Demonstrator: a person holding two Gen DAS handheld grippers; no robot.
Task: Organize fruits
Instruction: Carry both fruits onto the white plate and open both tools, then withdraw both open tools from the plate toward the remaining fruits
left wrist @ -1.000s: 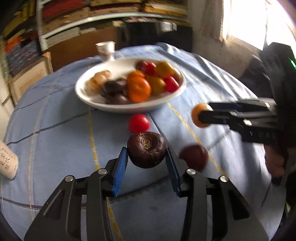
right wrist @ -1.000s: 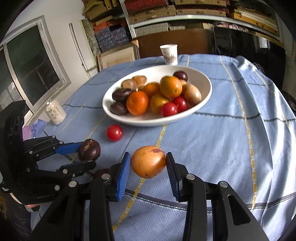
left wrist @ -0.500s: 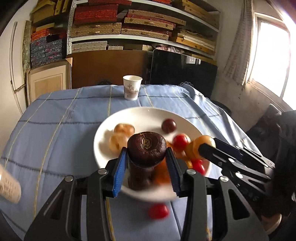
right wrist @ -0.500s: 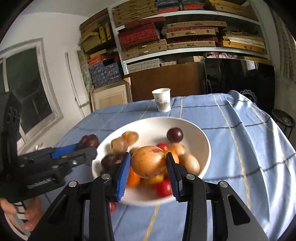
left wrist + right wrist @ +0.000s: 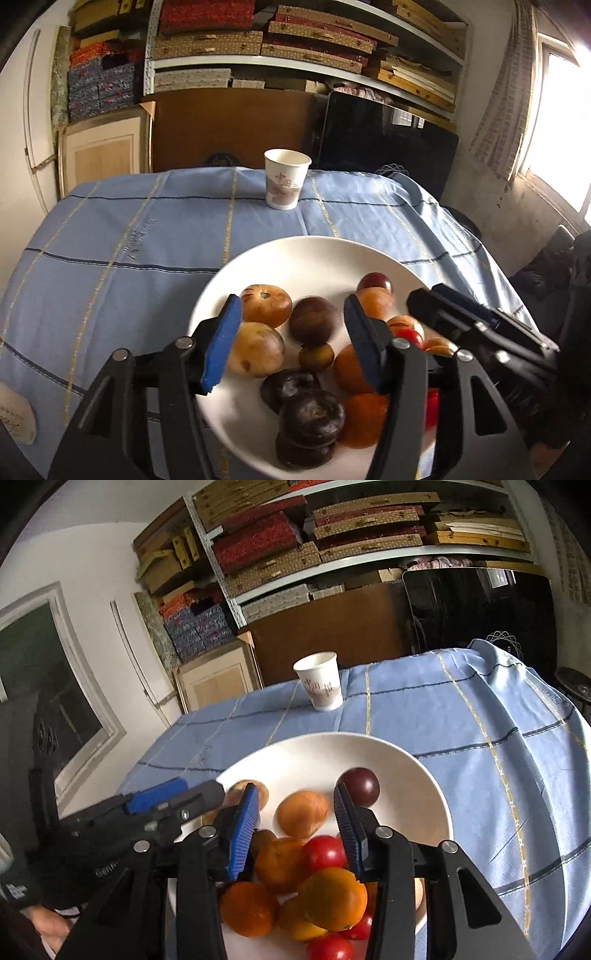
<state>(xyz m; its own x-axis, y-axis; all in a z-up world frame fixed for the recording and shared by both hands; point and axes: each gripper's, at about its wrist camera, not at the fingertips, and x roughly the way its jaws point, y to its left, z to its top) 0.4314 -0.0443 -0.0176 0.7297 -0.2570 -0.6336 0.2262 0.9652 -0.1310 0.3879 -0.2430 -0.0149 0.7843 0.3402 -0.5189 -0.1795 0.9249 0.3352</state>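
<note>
Released round fruits [image 5: 312, 320] now lie blurred in glossy bowl [image 5: 317, 254].

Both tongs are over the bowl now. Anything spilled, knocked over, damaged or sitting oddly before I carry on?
Nothing stands out. The paper cup stands upright on the blue tablecloth, and no spill shows. The white bowl sits level with the fruit inside its rim. Both tongs' jaws are opening, gripping nothing. One dark fruit looks wrinkled.

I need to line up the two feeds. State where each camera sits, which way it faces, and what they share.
Left wrist: on the left gripper, looking forward and down over the bowl; jaws opening, nothing gripped.
Right wrist: on the right gripper, same heading; jaws opening, nothing gripped.
Shared: bowl, paper cup, tablecloth, each other's gripper.
</note>
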